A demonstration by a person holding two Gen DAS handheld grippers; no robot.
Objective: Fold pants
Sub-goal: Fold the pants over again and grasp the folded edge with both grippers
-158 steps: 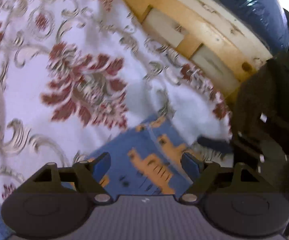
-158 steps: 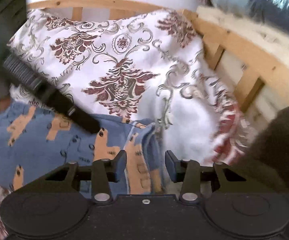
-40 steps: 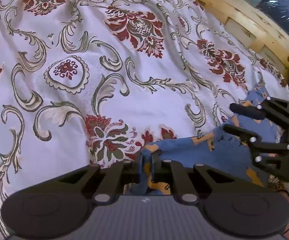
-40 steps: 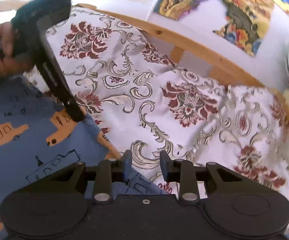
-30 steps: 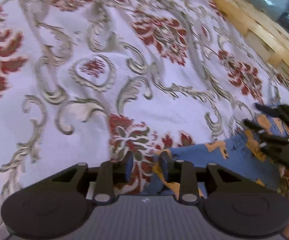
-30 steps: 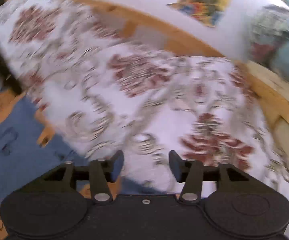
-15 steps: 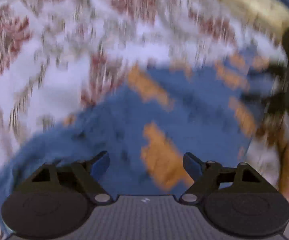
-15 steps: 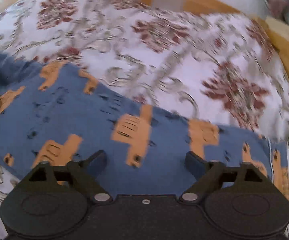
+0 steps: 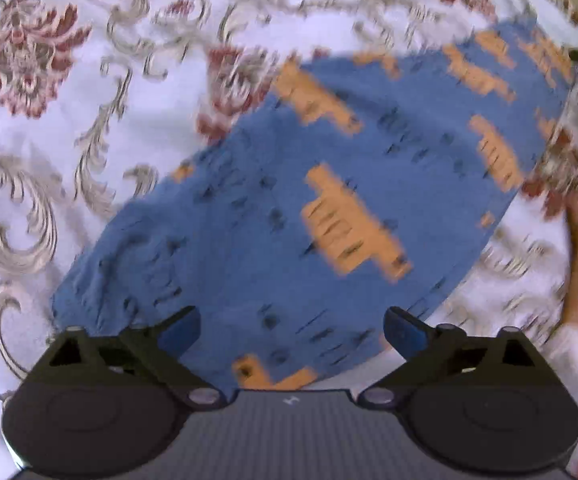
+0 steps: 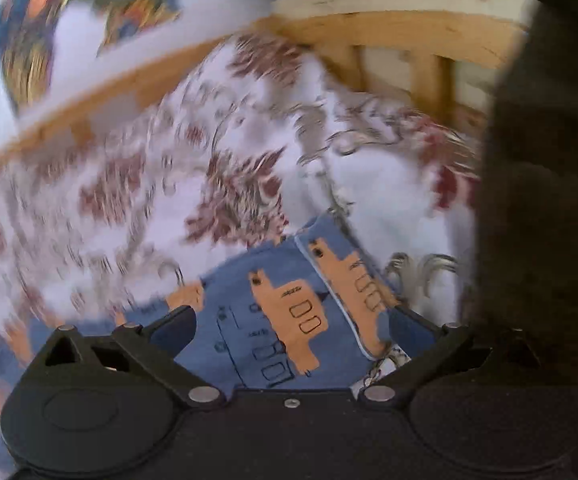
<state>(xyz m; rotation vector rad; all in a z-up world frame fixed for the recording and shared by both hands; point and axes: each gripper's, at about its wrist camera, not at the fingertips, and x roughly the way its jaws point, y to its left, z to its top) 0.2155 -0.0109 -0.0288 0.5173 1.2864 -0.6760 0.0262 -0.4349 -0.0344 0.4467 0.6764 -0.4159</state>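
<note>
A floral bedspread [image 9: 89,128] covers a wooden bed frame [image 10: 389,36].

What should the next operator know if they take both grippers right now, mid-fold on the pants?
Left gripper: open, empty, above the blue pants with orange print.
Right gripper: open, empty, over the pants' hemmed edge.
Pants lie flat as a compact folded shape on the white floral bedspread, near the wooden bed frame.
Done: at least one fold appears laid.
Left: check edges, fold again if needed. Both views are blurred.
</note>
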